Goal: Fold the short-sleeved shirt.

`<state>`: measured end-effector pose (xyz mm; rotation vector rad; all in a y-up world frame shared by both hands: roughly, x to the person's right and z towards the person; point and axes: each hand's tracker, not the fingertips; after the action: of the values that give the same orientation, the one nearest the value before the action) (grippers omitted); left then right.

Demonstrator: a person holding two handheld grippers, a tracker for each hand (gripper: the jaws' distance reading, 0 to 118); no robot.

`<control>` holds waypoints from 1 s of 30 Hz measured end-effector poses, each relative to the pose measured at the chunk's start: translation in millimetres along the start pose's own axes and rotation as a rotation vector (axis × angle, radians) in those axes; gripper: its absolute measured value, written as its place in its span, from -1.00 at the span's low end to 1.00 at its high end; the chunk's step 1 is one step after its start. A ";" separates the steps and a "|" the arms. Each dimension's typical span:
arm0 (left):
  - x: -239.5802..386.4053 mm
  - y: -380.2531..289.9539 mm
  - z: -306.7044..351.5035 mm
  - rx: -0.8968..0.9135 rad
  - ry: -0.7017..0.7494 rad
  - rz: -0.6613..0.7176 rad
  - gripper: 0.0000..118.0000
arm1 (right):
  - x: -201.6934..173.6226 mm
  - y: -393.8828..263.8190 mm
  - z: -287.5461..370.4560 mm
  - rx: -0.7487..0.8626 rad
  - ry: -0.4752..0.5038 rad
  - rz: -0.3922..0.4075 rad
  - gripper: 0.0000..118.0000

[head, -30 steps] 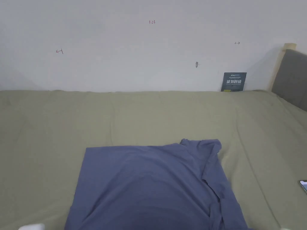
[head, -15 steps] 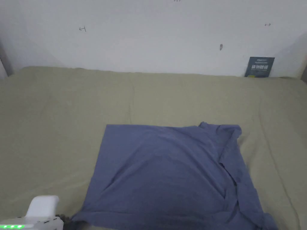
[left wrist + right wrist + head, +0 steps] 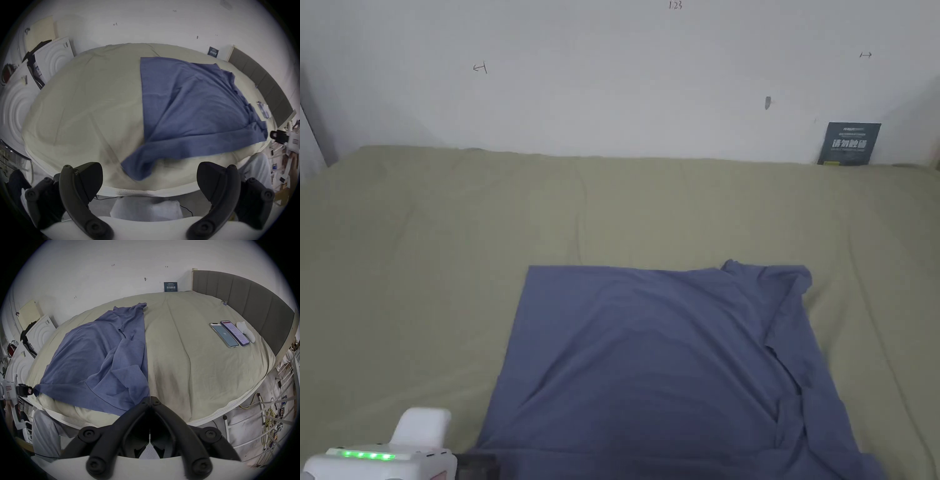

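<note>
You had the blue short-sleeved shirt (image 3: pixel 650 362) lying on the olive-green bed sheet (image 3: pixel 425 262), toward the near edge of the bed, with its near hem hanging slightly over that edge. The shirt's body lay mostly flat with soft creases, while the side toward the grey headboard (image 3: pixel 253 305) was bunched, a sleeve folded back over the body.

Your left gripper (image 3: pixel 149 180) sat just off the bed's near edge, its jaws spread wide, with the shirt's near corner drooping just in front of the gap between them, untouched. In the head view its white housing (image 3: pixel 394 450) showed beside that same corner of the shirt.

Your right gripper (image 3: pixel 150 400) had its jaws pressed together at the shirt's opposite near corner; the tips met right at the fabric edge, but whether cloth was caught between them could not be told.

Two phones (image 3: pixel 228 334) lay side by side on the sheet near the headboard, well apart from the shirt.
</note>
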<state>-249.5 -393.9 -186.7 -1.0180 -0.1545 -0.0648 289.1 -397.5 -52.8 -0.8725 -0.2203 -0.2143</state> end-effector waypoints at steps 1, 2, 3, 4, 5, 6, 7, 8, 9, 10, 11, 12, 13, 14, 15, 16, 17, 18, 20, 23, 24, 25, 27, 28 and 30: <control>-5.0 4.6 -4.3 -0.011 0.003 0.001 0.96 | 1.1 0.3 -2.0 -0.005 -0.003 0.004 -1.00; -10.0 6.8 -10.4 -0.016 -0.004 0.029 0.94 | 0.9 0.1 -3.1 -0.006 -0.011 0.005 -1.00; -12.4 8.4 -14.7 -0.032 -0.026 0.035 0.79 | 2.5 0.5 -4.5 -0.009 -0.008 0.004 -1.00; -13.8 10.3 -19.5 -0.058 -0.032 0.031 0.44 | 4.0 1.2 -6.3 -0.016 -0.009 0.001 -1.00; -14.9 5.3 -28.5 -0.057 -0.009 0.019 -0.32 | 4.9 1.5 -7.5 -0.018 -0.011 -0.003 -1.00; -16.3 5.1 -29.7 -0.062 -0.010 0.009 -0.88 | 4.8 1.2 -8.3 -0.020 -0.013 -0.002 -1.00; -19.8 2.4 -29.7 -0.041 -0.046 0.017 -0.88 | 4.5 1.0 -8.4 -0.022 -0.014 0.000 -1.00; -3.8 1.5 -14.4 0.025 -0.050 0.014 -0.88 | 4.4 0.9 -8.1 -0.021 -0.013 0.003 -1.00; 5.7 0.9 -8.5 -0.004 -0.030 0.010 -0.88 | 4.3 0.8 -8.1 -0.020 -0.011 0.006 -1.00; 12.7 2.1 -6.2 -0.017 -0.004 -0.022 -0.88 | 3.2 0.6 -7.6 -0.021 -0.010 0.007 -1.00; 16.6 0.2 -3.1 0.000 0.002 -0.033 -0.88 | 2.7 0.4 -7.7 -0.020 -0.008 0.008 -1.00; 22.0 4.2 3.6 -0.020 0.018 -0.037 -0.88 | 2.6 0.3 -8.0 -0.018 -0.004 0.009 -1.00; 25.6 5.4 8.4 -0.017 0.014 -0.033 -0.88 | 2.4 0.6 -8.5 -0.018 -0.002 0.011 -1.00; 28.7 5.5 12.9 -0.018 0.008 -0.028 -0.88 | 2.1 0.8 -10.3 -0.020 -0.008 0.013 -0.99; 32.1 5.5 16.3 -0.017 0.009 -0.023 -0.88 | 2.0 1.2 -11.4 -0.018 -0.013 0.013 -0.70; 23.3 7.8 12.3 -0.034 -0.027 0.003 -0.88 | 3.6 1.8 -13.4 -0.019 -0.009 0.011 -0.11; 16.5 10.3 10.3 -0.032 -0.024 0.004 -0.88 | 4.5 2.5 -17.6 -0.032 -0.004 -0.002 0.59; 16.8 11.8 12.2 -0.032 -0.024 0.008 -0.88 | 4.9 3.3 -19.6 -0.038 0.010 -0.019 0.96; 12.2 11.8 7.1 -0.034 -0.029 0.011 -0.88 | 3.9 5.5 -19.7 -0.037 0.056 -0.044 0.96; 8.4 16.8 8.3 -0.031 -0.028 0.012 -0.88 | -1.4 8.9 -26.5 -0.073 0.066 -0.036 0.96; 13.1 14.4 8.6 -0.027 -0.019 0.008 -0.88 | -3.7 8.3 -25.9 -0.076 0.081 -0.027 0.96; 13.8 13.3 9.4 -0.027 -0.019 0.011 -0.88 | -6.3 6.9 -26.1 -0.075 0.091 -0.018 0.96; 11.9 14.4 10.4 -0.031 -0.023 0.015 -0.88 | -9.1 6.5 -32.0 -0.112 0.092 0.008 0.89; 12.2 12.0 7.4 -0.029 -0.021 0.015 -0.88 | -10.2 5.5 -35.6 -0.108 0.092 0.005 0.74; 9.7 13.0 4.1 -0.037 -0.019 0.015 -0.88 | -10.2 5.4 -40.3 -0.111 0.088 0.006 -0.29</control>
<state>-238.6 -383.4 -194.0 -1.0570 -0.1636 -0.0449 285.0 -424.3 -84.7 -0.9718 -0.1249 -0.2602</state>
